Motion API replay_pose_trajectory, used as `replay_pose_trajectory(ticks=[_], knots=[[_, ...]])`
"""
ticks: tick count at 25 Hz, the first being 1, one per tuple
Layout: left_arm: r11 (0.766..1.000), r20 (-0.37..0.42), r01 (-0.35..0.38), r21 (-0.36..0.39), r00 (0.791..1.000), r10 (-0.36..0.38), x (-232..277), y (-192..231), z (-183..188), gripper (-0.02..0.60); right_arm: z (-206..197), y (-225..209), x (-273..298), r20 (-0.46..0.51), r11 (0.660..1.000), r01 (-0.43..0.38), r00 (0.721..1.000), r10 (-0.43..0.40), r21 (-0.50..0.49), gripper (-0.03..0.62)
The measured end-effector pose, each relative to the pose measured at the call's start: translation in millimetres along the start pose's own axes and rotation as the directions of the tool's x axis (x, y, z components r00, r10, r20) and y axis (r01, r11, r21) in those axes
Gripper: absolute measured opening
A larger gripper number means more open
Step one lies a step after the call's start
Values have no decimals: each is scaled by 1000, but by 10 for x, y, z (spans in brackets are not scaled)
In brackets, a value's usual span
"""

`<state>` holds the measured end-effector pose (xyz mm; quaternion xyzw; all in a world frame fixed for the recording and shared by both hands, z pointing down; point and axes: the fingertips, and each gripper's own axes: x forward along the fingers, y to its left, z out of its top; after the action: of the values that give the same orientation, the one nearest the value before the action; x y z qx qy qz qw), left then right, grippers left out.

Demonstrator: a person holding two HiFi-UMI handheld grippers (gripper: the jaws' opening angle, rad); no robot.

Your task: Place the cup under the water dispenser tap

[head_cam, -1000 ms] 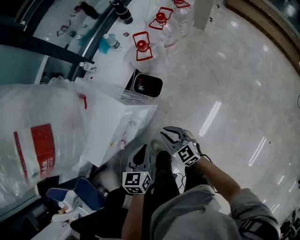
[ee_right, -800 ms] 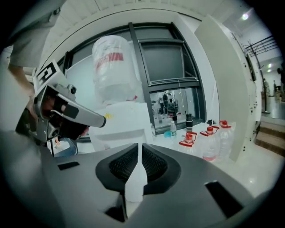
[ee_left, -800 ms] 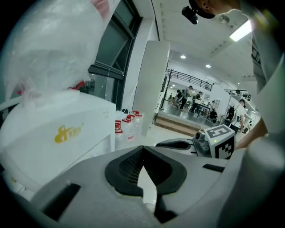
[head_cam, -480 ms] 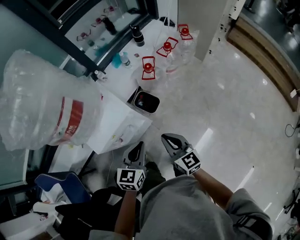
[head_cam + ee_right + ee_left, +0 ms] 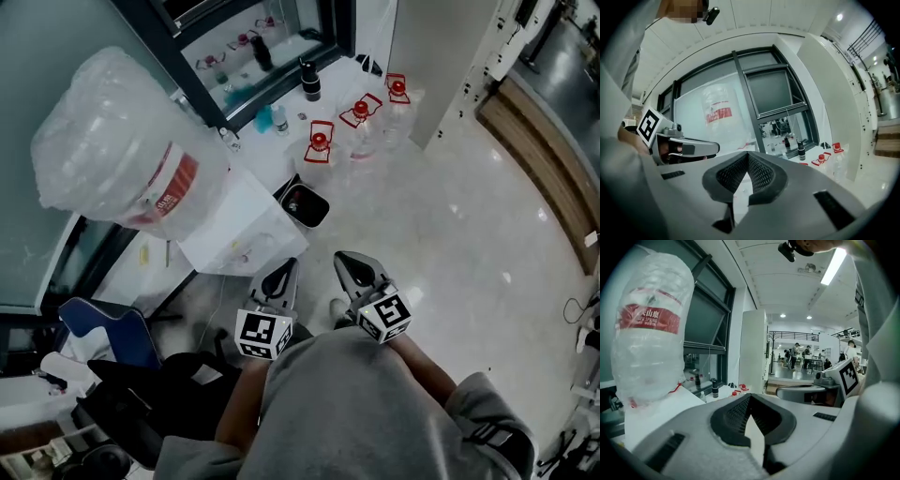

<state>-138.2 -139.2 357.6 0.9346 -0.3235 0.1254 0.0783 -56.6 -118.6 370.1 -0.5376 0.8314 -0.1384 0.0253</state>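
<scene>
Rising from low beside the water dispenser (image 5: pixel 239 225), both tongs had come up close to the person's body. The right gripper (image 5: pixel 349 265) had brought its jaws together on nothing, and the left gripper (image 5: pixel 284 272) was likewise closed and empty. No cup showed in any of the 3 views; the dispenser's tap side was hidden, so the placing was probably done.

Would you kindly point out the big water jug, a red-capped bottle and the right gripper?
big water jug (image 5: pixel 117 131), head view, on its clear wall.
red-capped bottle (image 5: pixel 320 142), head view, on its red cap.
right gripper (image 5: pixel 344 262), head view, between its shut fingertips.
</scene>
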Motion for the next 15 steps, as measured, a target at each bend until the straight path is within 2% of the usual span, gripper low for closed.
replay_pose_trajectory(ticks=[7, 15], knots=[[999, 29, -37, 4, 999, 37, -7, -110, 105, 8, 128, 53, -30, 5, 997, -68, 998, 68, -27, 9], [997, 29, -76, -5, 997, 76, 4, -104, 105, 8, 87, 16, -93, -17, 995, -89, 996, 89, -41, 9]])
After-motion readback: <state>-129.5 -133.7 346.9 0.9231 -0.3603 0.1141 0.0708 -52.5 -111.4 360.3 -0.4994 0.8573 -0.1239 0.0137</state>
